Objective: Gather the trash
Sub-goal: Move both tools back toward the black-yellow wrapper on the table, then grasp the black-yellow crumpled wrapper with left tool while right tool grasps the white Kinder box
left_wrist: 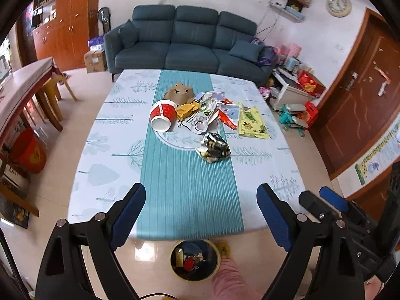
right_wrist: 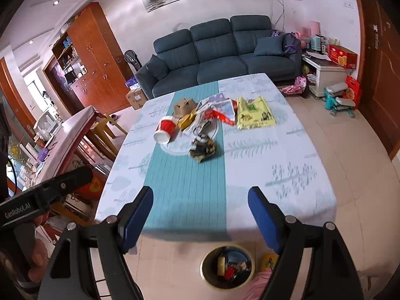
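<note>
A heap of trash lies mid-table: a red and white paper cup (left_wrist: 163,115) on its side, a brown cardboard tray (left_wrist: 179,92), a yellow bag (left_wrist: 252,124), and a crumpled black and gold wrapper (left_wrist: 214,147) nearest me. On the floor by the table's near edge stands a round bin (left_wrist: 195,260) with several scraps inside. My left gripper (left_wrist: 201,195) hangs open and empty over the near end of the table. My right gripper (right_wrist: 201,196) is open and empty too. The same cup (right_wrist: 165,129), wrapper (right_wrist: 202,150) and bin (right_wrist: 228,266) show in the right wrist view.
The table (left_wrist: 110,135) wears a leaf-print cloth with a teal runner. Behind it is a blue sofa (left_wrist: 190,42). A wooden side table (left_wrist: 22,92) and a red bucket (left_wrist: 28,151) stand left; boxes and toys (left_wrist: 297,115) clutter the floor right. A pink sleeve (left_wrist: 230,280) lies by the bin.
</note>
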The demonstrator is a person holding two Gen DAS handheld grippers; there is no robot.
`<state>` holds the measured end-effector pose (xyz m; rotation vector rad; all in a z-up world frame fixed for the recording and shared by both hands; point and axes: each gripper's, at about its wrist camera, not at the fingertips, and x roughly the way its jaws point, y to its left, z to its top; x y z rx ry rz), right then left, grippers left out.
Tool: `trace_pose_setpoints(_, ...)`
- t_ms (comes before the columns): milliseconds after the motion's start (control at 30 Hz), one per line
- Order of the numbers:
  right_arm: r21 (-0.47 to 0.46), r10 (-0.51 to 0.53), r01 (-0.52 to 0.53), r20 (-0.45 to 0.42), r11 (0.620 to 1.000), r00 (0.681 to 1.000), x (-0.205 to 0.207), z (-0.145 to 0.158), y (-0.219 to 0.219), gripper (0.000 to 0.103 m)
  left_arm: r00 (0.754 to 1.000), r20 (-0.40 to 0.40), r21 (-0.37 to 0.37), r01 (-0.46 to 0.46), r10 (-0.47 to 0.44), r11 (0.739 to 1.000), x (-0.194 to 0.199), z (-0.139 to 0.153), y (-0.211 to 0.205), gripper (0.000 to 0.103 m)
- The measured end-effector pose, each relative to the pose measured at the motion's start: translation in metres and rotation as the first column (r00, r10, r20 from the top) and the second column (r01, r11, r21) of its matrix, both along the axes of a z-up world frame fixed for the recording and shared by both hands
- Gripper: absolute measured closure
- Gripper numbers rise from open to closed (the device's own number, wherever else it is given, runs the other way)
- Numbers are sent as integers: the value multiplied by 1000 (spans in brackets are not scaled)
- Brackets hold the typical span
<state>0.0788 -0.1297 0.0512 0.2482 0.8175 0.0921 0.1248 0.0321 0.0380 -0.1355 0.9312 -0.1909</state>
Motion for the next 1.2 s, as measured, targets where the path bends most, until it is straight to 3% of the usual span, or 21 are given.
trace_pose_setpoints(167,-3,77,-77,-29,997,997,72,-13,-34,24,995,-60,9,-80,81,997,64,-20,-27,14)
trace_pose_setpoints(233,-7,111,-112,-68,994,991,103,-20,-49,24,988,-118,5,-98,98,995,91,-31,-39,14)
trace_pose_setpoints(467,-7,238,-241,-144,970,961,184,-41,-85,24,945,-271,35,-178,180,983,164,-82,-77,14)
trace_pose_setpoints(667,35,298,-297,-194,954,935,231,-64,-99,24,890,-391,83,-218,233,972,198,-128,-90,14)
trace_pose_setpoints(900,60,366,-362,-202,930,908,272,-71,-92,24,846,-462,101,-250,268,963,220,-162,-96,14)
trace_pose_setpoints(967,63,377,-373,-200,926,904,282,-72,-90,24,839,-474,105,-248,268,963,224,-169,-98,19)
trace_pose_setpoints(1033,58,388,-384,-194,922,901,294,-72,-85,24,828,-496,102,-245,263,964,226,-176,-99,38)
trace_pose_setpoints(1100,48,402,-401,-198,915,894,306,-75,-80,24,814,-520,75,-259,259,963,225,-183,-97,41)
trace_pose_setpoints(1167,27,417,-421,-210,907,884,318,-79,-74,24,822,-503,52,-281,268,958,223,-180,-93,47)
trace_pose_setpoints(1200,13,425,-433,-213,901,879,324,-81,-70,24,827,-495,42,-284,267,958,222,-178,-92,56)
